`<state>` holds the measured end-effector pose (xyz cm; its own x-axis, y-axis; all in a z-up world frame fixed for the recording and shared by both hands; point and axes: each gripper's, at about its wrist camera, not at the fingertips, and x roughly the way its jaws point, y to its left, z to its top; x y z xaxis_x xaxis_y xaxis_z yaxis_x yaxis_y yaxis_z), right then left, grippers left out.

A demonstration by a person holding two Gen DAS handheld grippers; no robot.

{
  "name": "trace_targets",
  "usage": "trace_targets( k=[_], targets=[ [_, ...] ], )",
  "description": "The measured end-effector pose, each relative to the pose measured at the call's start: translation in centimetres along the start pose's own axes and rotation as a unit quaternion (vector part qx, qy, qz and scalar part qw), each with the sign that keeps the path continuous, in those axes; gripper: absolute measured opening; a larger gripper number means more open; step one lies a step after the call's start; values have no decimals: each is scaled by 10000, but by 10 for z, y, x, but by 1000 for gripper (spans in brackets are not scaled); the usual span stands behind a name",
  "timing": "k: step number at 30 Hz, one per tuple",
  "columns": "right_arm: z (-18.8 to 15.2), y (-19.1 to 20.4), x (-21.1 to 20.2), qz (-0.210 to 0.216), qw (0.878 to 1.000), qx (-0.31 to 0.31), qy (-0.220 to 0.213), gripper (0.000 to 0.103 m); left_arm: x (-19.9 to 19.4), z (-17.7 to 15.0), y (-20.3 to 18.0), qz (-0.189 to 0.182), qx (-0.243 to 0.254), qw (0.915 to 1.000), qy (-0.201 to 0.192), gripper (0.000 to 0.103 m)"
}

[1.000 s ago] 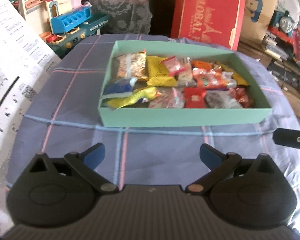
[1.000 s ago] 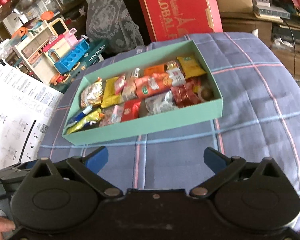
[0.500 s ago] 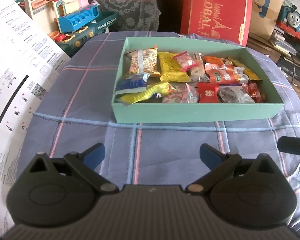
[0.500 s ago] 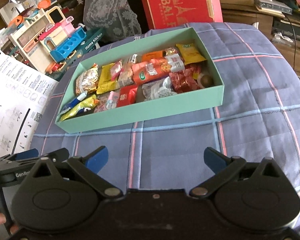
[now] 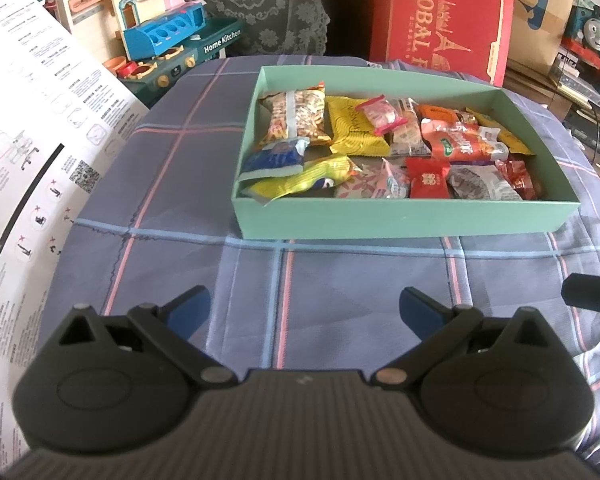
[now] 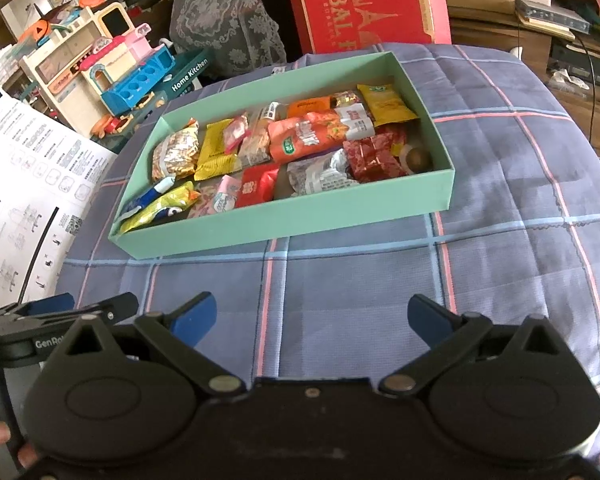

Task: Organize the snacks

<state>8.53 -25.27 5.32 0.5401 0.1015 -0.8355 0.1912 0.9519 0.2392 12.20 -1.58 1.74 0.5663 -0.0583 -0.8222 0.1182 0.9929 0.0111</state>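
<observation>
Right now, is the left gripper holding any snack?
No, the left gripper is open and empty over the checked cloth, with the snacks in the green box.

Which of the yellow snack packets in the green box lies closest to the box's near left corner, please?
The long yellow packet with a dark blue patch, lying slantwise beside the blue-and-white packet. The other yellow ones lie farther back in the green box.
</observation>
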Motion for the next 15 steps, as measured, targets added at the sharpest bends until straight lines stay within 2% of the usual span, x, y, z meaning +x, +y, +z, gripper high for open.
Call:
trace_targets(
  k=[15],
  targets=[
    [1, 0, 2, -52, 9999, -89, 9, 103, 1, 0, 0, 22, 10, 10000, 4, 103]
  ],
)
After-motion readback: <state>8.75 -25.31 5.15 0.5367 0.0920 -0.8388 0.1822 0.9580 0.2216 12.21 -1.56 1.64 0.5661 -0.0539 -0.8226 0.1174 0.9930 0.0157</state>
